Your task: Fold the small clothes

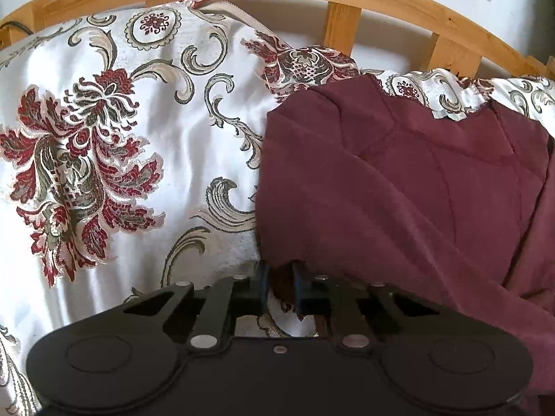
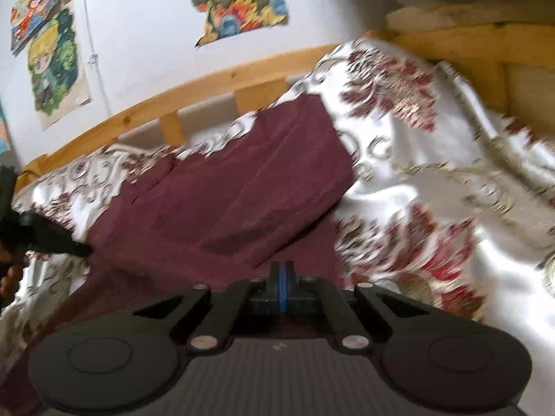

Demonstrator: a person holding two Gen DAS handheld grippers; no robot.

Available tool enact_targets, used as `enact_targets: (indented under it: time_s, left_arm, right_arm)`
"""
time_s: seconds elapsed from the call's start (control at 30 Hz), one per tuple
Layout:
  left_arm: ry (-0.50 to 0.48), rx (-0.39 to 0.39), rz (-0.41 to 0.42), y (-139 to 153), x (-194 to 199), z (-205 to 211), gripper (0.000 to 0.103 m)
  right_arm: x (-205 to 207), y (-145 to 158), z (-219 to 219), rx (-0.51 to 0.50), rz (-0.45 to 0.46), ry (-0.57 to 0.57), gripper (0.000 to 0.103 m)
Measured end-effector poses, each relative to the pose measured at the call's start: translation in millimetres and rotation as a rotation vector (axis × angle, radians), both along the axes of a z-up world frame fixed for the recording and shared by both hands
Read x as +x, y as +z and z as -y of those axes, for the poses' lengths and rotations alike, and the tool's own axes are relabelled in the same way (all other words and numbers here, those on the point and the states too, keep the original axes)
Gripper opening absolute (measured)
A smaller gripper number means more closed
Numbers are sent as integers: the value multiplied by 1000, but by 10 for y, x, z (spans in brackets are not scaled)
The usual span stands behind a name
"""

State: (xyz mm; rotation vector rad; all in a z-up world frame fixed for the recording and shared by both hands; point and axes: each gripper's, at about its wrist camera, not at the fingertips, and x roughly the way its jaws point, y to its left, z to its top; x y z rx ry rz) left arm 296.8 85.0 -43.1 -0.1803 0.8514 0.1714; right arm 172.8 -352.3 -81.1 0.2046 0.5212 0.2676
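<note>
Between the left claw (image 1: pixel 281 277) tips, maroon garment (image 1: pixel 399 180) edge; right claw (image 2: pixel 281 270) pressed together.

The left claw (image 1: pixel 281 286) points steeply down, its two black fingers (image 1: pixel 258 287) drawn close with a narrow gap between them, and an edge of the maroon garment (image 1: pixel 399 180) sits in that gap; whether the pads truly pinch it is hard to tell. From the other side it shows as a dark pointed shape low at the left edge, with part of a hand (image 2: pixel 10 274) behind it. The right claw (image 2: pixel 281 289) tilts down more gently, its blue-lined pads pressed flat together with nothing visible between them, its tips just over the garment
</note>
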Motion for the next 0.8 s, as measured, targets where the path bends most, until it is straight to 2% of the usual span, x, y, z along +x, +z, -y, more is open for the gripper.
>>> enact_targets:
  time_s: [0.1,0.17,0.2,0.27,0.3,0.43,0.57,0.6,0.73,0.8]
  left_arm:
    - [3,12,12,35,-56,36,28]
    - [-36,11,32,79,-99,82,43]
    - [-68,21,45,114,-119,122,45]
    - [-135,62,80,207,-134,225,55]
    - [-174,86,101,262,-128,287,57]
    - [-331,193,142,443,13,619,58]
    - [-527,352,108,406,190,1008,57]
    - [-588,367,100,389,213,1073,57]
    - [-761,299,49,375,288,1185,57]
    - [-815,296,1,350,309,1222,57]
  right_arm:
    - [26,-9,28,-1,-19,-11,1]
    - [9,-5,3,-17,-9,-1,6]
    - [-4,6,-11,-14,2,11,10]
    - [-45,30,-63,-17,30,42,42]
    - [-70,39,-105,-28,48,64,46]
    - [-146,44,-314,-105,78,157,56]
    - [-165,7,-400,-144,75,190,56]
    - [-156,1,-391,-138,68,188,56]
    - [-109,-26,-306,-93,27,167,57]
    - [-84,-46,-240,-70,8,155,58]
